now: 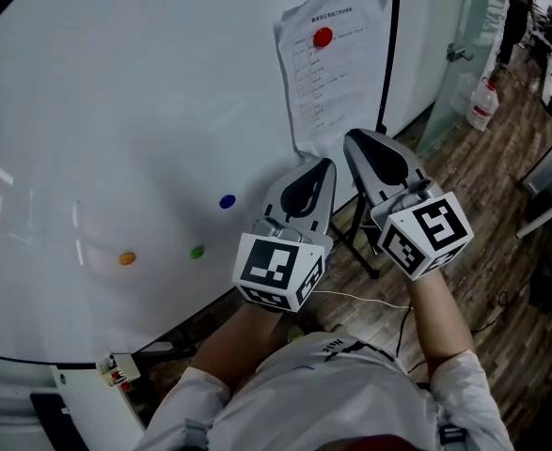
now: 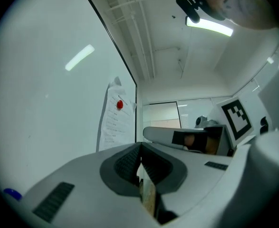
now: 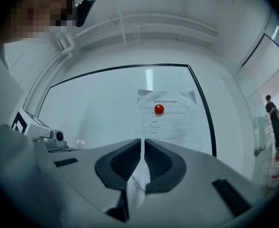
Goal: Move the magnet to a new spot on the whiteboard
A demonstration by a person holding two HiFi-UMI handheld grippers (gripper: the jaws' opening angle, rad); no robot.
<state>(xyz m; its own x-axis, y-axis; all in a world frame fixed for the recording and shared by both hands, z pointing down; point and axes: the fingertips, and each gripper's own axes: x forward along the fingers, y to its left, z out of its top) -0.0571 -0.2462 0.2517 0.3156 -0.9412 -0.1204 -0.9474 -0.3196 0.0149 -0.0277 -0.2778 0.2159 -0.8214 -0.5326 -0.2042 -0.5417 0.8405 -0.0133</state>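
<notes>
- Red round magnet (image 1: 323,37) is in neither claw. It sits high on the white whiteboard (image 1: 116,111), pinning a printed paper sheet (image 1: 341,78) near the board's black frame edge (image 1: 389,54).
- The left claw (image 2: 140,151) is closed with nothing between its ribbed pads. The right claw (image 3: 143,146) is closed and empty too, and points roughly at the red magnet.
- Both claws hang short of the board. If a closed claw is pushed in, it would likely bump the magnet or crease the sheet rather than take hold, so one has to open first.
- The magnet looks small, domed and smooth. A pinch off-centre could let it squirt out of the pads and drop to the wooden floor (image 1: 482,158).
- It appears to be the only thing holding the sheet. Lifting it off would probably let the paper slide down unless the other claw steadies it.
- A blue round magnet (image 1: 227,201), a green one (image 1: 197,252) and an orange one (image 1: 127,258) sit lower on the board. The task does not say which magnet is meant, so the wrong one could be taken.
</notes>
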